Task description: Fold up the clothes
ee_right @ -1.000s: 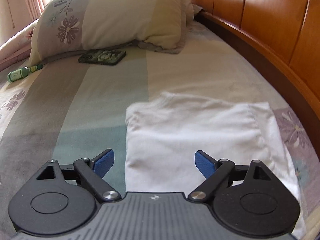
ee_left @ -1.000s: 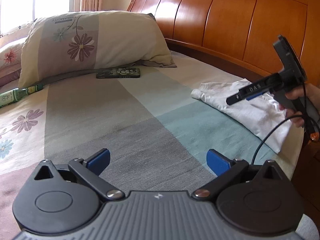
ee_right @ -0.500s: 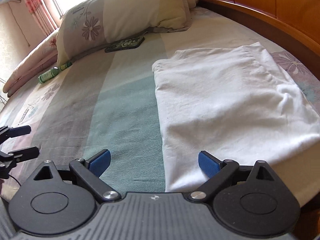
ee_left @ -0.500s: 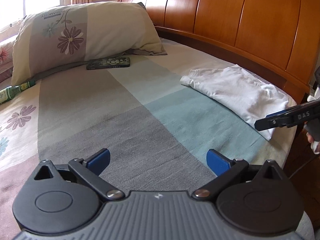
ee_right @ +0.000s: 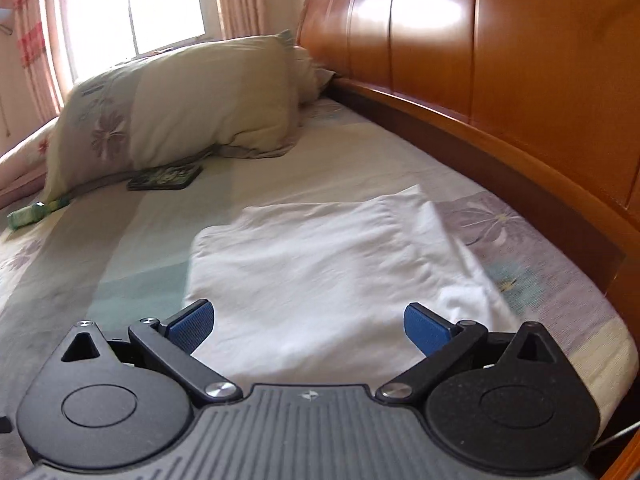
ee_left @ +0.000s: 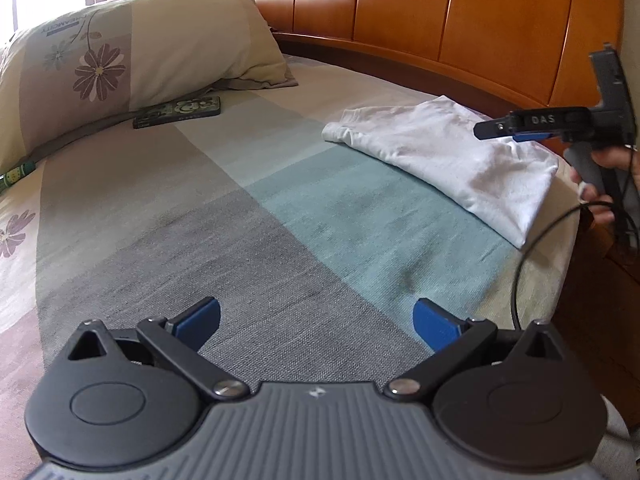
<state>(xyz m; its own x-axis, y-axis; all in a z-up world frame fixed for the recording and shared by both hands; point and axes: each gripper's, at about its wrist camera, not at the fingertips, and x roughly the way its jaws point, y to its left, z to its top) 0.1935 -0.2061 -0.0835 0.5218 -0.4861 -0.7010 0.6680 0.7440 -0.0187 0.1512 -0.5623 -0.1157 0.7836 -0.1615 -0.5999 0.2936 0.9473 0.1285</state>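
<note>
Both claws spread wide and empty above the bed, with the folded white garment lying near the headboard.

The bed, striped grey, teal and cream, fills both views, with the orange wooden headboard along the upper right and a bright window at upper left of the right wrist view. A floral pillow sits upper left. The white garment lies folded flat at the centre right of the left wrist view, near the bed's edge. The left gripper hangs open over bare grey sheet, touching nothing. The right gripper is spread above the garment's near edge, gripping nothing; a hand holds it. A dark flat case lies beside the pillow, and a green bottle at far left.
</note>
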